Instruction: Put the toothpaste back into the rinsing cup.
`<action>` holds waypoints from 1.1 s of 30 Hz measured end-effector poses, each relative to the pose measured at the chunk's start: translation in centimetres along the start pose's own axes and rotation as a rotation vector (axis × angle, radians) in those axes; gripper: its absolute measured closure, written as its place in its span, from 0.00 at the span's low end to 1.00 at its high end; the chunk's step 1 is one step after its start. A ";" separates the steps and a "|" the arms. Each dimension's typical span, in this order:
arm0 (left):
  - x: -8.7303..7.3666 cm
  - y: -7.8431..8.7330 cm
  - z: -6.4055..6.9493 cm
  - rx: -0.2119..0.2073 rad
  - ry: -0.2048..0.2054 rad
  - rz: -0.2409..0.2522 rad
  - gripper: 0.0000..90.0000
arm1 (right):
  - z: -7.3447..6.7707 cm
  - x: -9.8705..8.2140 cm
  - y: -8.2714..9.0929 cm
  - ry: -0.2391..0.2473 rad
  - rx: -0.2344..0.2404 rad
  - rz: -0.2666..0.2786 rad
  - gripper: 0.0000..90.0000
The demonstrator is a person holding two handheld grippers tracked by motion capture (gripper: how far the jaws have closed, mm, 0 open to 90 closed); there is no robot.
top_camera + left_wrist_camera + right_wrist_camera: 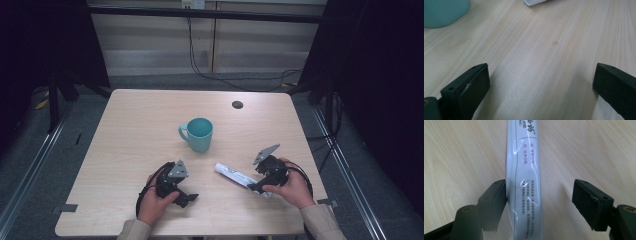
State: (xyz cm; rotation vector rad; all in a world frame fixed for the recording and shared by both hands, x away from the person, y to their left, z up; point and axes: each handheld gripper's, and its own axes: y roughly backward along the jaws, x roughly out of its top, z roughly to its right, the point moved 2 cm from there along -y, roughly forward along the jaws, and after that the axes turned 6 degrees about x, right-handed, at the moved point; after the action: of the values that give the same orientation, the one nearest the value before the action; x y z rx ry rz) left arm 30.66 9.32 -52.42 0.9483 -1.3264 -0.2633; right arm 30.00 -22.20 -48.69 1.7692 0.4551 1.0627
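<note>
**A:** ok so where's the tube at right now?

**B:** The white tube (239, 176) is lying flat on the wooden table (140, 120), toward the near right part, running diagonally with its cap end pointing up-left at the mug. The right gripper (256, 187) is down over its near end. In the right gripper view the tube (524, 182) runs straight up between the two jaws: one jaw looks to be touching its side, the other stands clear of it with bare wood in the gap. So the jaws are spread around it, not clamped on it.

**A:** and the other hand?

**B:** The left gripper (187, 199) sits low over the table at the near left, well apart from the tube. Its jaws are wide open with nothing between them, just wood grain in the left gripper view.

**A:** anything else on the table?

**B:** A teal mug (198, 134) standing upright near the middle, handle to the left, close to the tube's cap end but not touching. Also a small dark round hole (237, 104) near the far edge.
</note>
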 end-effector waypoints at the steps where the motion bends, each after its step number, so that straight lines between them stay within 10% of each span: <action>1: 0.0 0.0 0.0 0.000 -0.002 -0.001 0.01 | 0.0 0.0 -0.1 0.003 0.007 -0.004 0.35; 13: 0.0 0.0 0.0 0.000 0.000 0.000 0.01 | -0.3 0.1 -1.1 0.028 0.025 -0.062 0.45; 19: 0.0 0.0 0.0 0.002 -0.008 -0.005 0.01 | -0.3 0.3 -0.9 0.068 0.035 -0.083 0.63; 25: 0.0 0.0 0.1 0.003 0.001 -0.005 0.01 | -0.6 0.5 -0.6 0.006 0.032 -0.083 0.84; 33: 0.0 0.0 0.2 0.004 0.009 -0.002 0.01 | -0.8 0.5 -0.3 0.030 0.019 -0.079 0.86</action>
State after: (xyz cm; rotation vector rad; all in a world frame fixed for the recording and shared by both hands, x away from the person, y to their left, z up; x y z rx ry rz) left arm 30.49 9.29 -52.42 0.9534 -1.3180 -0.2580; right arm 29.66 -21.25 -48.65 1.7394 0.5508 1.0333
